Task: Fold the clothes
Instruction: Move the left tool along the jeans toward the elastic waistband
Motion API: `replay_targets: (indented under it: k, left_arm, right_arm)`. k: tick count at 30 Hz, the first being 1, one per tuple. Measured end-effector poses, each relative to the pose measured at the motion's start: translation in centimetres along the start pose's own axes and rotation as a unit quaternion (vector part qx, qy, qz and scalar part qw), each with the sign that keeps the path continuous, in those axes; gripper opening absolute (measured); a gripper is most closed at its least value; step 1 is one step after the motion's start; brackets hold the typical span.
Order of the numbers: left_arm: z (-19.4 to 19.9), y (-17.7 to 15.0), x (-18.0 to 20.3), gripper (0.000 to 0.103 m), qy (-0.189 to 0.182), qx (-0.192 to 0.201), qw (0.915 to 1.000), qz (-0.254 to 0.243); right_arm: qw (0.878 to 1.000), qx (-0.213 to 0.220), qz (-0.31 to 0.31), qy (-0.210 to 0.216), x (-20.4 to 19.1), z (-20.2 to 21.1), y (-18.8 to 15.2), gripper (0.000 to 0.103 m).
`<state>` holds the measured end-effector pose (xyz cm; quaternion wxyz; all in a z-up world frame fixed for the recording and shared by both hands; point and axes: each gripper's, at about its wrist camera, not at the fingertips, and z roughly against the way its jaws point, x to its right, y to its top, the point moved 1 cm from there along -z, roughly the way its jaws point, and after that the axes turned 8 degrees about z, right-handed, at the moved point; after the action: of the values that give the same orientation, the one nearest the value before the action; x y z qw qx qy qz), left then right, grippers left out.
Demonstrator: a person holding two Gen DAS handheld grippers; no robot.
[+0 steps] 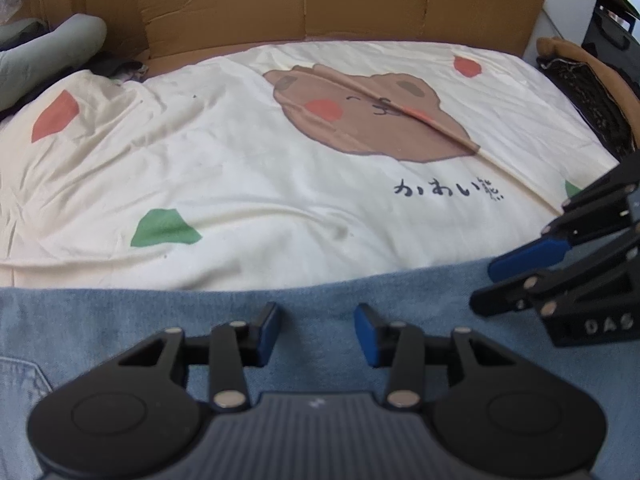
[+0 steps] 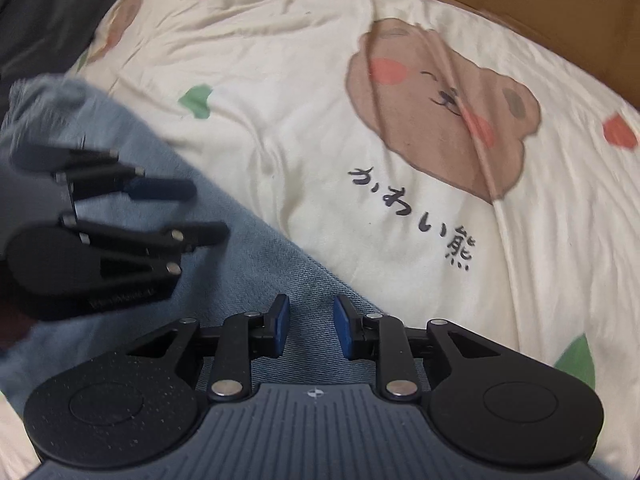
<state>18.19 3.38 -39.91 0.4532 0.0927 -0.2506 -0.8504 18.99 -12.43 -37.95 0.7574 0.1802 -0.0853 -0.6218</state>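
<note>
Light-blue denim garment [image 1: 160, 320] directly beneath both grippers.
Left gripper [image 1: 316, 334] and right gripper [image 2: 308, 326] — both spread, pinching nothing — equally near its far edge.

A light blue denim garment [image 1: 168, 312] lies against a cream cotton bedsheet [image 1: 224, 168] printed with a brown bear face [image 1: 368, 112], pink cheeks, red and green patches and black script beside the bear.

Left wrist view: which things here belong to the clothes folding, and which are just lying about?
In the job:
- jeans
- left hand-held gripper, open
- right hand-held gripper, open

Lying about:
- bear bedsheet
- cardboard
- grey pillow
- brown cushion
</note>
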Motion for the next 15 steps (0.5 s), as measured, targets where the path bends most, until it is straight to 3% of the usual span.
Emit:
replay_targets:
  k: [1,2,5,9,14,15]
  left_arm:
    - [0.3,0.1,0.0,0.029,0.000,-0.002,1.0000,0.002]
    - [0.9,0.2,0.1,0.026,0.000,-0.003,1.0000,0.003]
    - [3.0,0.9,0.1,0.027,0.005,0.009,0.9999,-0.004]
    - [5.5,1.7,-1.4,0.031,0.012,0.024,0.9996,0.006]
    - [7.4,2.2,-5.1,0.033,0.050,0.034,0.9981,0.007]
    - [7.8,2.4,-6.0,0.033,0.055,0.034,0.9978,0.012]
  right_arm:
    - [1.000,0.006,-0.008,0.003,0.0,0.3,0.1,0.031]
    - [1.000,0.015,-0.007,0.009,-0.1,0.6,0.2,0.031]
    - [0.999,0.028,0.018,0.032,-0.9,0.8,0.8,0.031]
    - [0.999,0.031,0.032,0.026,-1.8,1.2,1.4,0.031]
    - [0.997,0.015,0.059,0.050,-3.2,1.0,1.9,0.032]
    - [0.997,0.008,0.056,0.058,-3.2,0.9,2.1,0.037]
